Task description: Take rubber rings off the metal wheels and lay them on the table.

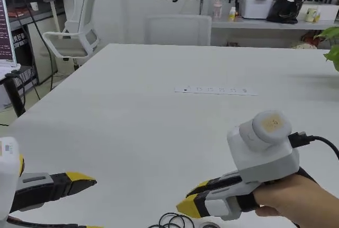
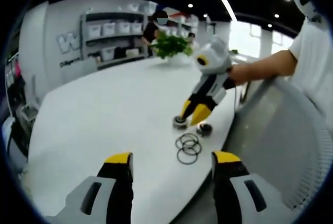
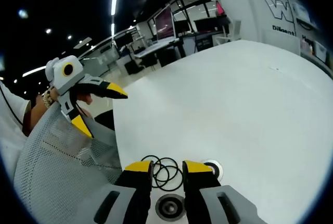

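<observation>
A broad white worktop (image 1: 159,122) fills an open office, bare in its middle except for one white power strip (image 1: 214,90) lying flat towards the far side. Beyond it are one office chair (image 1: 74,32) at the left, a shelf (image 1: 265,24) of boxes under black wall lettering, and one leafy plant (image 1: 331,45) at the right edge. The task's things lie close to the near edge. There is a small pile of black rubber rings (image 3: 164,173) lying loose and overlapping on the surface; at least three can be counted, but the exact number is hard to tell. There are two metal wheels, both just beside the pile: one wheel (image 3: 170,207) lies on the surface below the gap of the right tongs (image 3: 167,166), and the other wheel (image 3: 214,169) is just outside one jaw. Whether either wheel carries a ring cannot be told. The right tongs are parted by a narrow gap and clamp nothing, their yellow tips low over the rings. The left tongs (image 2: 171,161) are spread wide and empty, well apart from the pile and pointing towards it. A mesh chair back (image 3: 62,156) stands at the worktop's edge.
</observation>
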Tool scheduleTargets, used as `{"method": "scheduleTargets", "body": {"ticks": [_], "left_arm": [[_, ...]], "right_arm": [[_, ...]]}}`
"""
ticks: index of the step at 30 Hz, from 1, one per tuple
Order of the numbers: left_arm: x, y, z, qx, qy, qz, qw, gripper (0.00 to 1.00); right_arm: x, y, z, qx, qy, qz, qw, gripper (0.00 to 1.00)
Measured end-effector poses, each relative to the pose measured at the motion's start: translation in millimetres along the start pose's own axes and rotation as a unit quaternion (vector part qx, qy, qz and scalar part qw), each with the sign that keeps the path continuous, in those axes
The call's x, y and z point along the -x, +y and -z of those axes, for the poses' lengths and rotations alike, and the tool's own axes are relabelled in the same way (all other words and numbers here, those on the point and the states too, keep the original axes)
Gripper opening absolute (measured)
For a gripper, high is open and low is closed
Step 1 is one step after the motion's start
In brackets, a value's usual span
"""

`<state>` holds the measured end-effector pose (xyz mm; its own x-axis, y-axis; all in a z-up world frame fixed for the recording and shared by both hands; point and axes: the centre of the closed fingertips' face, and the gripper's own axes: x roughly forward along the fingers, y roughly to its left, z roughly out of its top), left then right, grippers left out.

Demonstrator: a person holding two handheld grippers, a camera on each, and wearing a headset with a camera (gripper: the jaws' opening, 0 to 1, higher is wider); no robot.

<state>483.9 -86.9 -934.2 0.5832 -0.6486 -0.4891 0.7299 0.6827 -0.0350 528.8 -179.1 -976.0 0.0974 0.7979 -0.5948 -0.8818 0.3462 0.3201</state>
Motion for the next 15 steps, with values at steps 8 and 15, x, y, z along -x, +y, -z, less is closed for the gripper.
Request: {"method": "scheduleTargets", "body": {"ticks": [8, 15], "left_arm": [[0.6, -0.7, -3.6, 0.009, -0.01, -0.003, 0.9999, 0.65], [1.6, -3.0, -8.4, 0.018, -0.025, 0.001, 0.9995, 0.72]], "right_arm": [[7.5, 7.7, 1.9, 0.047, 0.008, 0.005, 0.9988, 0.41], [21.8, 26.6, 5.9, 0.105, 0.017, -0.001, 0.9943, 0.63]]}}
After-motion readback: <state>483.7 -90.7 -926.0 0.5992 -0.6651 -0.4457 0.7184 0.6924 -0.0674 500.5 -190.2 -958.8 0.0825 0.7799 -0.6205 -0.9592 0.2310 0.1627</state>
